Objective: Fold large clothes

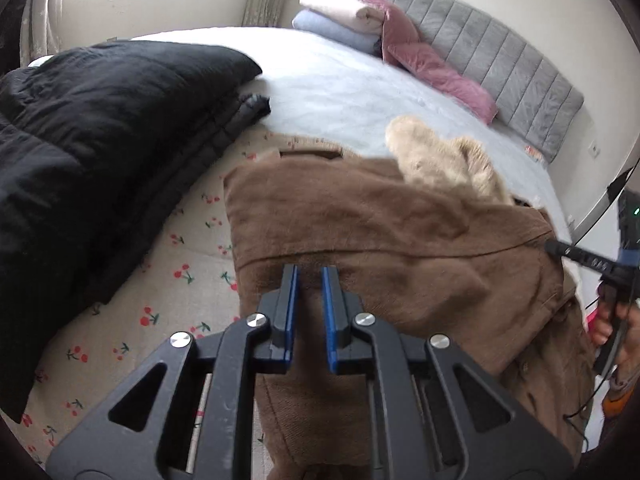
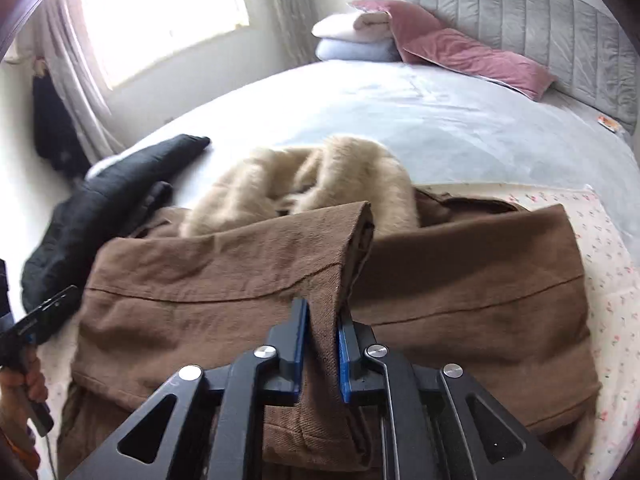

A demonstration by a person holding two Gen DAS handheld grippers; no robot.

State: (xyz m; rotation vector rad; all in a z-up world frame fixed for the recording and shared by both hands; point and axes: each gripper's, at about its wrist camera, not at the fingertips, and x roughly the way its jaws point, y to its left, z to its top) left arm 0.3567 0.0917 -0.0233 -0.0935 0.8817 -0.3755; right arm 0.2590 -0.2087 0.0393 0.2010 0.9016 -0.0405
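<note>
A brown coat (image 1: 380,232) with a cream fur hood (image 1: 444,160) lies partly folded on the bed. My left gripper (image 1: 310,270) hovers just above its near part, with its blue pads a narrow gap apart and nothing between them. My right gripper (image 2: 323,312) is shut on a fold of the brown coat (image 2: 248,272) and holds that fold raised over the rest. The fur hood (image 2: 304,176) lies just beyond it. The right gripper also shows at the right edge of the left wrist view (image 1: 560,248).
A black quilted coat (image 1: 92,152) lies to the left on a cherry-print sheet (image 1: 140,320). Folded blankets (image 1: 340,20) and pink pillows (image 1: 436,68) lie by the grey headboard (image 1: 512,64). The pale blue bedcover (image 2: 400,112) stretches beyond the coat.
</note>
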